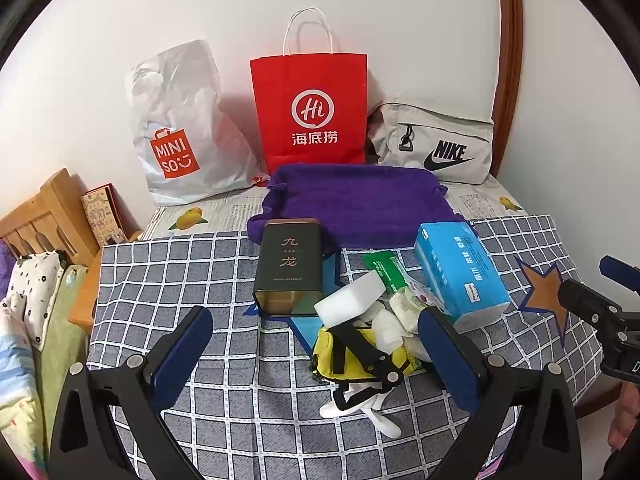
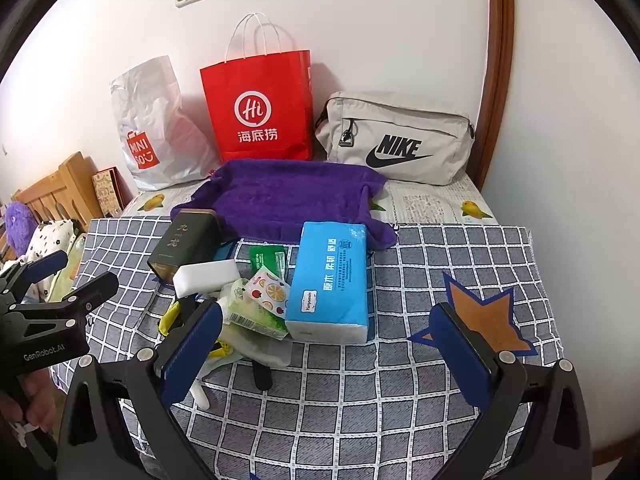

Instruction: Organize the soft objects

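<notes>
Both tongs spread wide and empty above the pile, nothing picked yet.

The left gripper (image 1: 316,356) hangs with jaws apart over the yellow pouch (image 1: 360,354) and white sponge (image 1: 350,298); the right gripper (image 2: 326,350) gapes just short of the blue tissue pack (image 2: 330,280). Small packets (image 2: 266,294), perhaps wipes, lie heaped between the tissue pack and a dark tin (image 1: 289,266), in front of the purple towel (image 1: 352,200). Three bags stand at the wall. Judged as the opening step: the next move calls for lowering one gripper squarely over a soft item and closing gently.
</notes>
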`<state>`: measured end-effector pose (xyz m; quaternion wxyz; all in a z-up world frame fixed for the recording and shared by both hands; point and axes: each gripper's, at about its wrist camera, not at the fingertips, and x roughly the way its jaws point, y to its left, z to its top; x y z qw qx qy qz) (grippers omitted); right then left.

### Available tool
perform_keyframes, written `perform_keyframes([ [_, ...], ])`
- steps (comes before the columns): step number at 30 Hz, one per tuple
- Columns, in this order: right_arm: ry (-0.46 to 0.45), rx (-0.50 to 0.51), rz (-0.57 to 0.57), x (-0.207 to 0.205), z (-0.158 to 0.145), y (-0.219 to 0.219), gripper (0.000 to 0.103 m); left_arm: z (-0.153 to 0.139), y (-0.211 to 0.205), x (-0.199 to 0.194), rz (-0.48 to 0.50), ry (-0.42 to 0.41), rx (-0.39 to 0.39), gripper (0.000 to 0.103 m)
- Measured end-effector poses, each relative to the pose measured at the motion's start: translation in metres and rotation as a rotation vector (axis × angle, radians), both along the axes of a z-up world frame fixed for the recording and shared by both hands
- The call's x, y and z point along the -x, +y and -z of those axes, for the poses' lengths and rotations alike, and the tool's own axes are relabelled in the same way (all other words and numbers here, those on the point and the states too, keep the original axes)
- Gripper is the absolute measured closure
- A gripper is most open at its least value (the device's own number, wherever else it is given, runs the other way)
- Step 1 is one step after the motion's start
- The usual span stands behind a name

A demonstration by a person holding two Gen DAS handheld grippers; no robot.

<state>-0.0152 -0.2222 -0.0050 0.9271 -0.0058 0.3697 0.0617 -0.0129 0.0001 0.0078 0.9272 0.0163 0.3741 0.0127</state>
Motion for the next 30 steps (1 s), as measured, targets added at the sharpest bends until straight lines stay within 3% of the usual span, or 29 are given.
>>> perform_keyframes([
  [30,0.004,-0.012,-0.003,-0.0027,0.0031,-0.0008,0.001,0.008,0.0038,-0.006,-0.003,0.015,0.008,0.0],
])
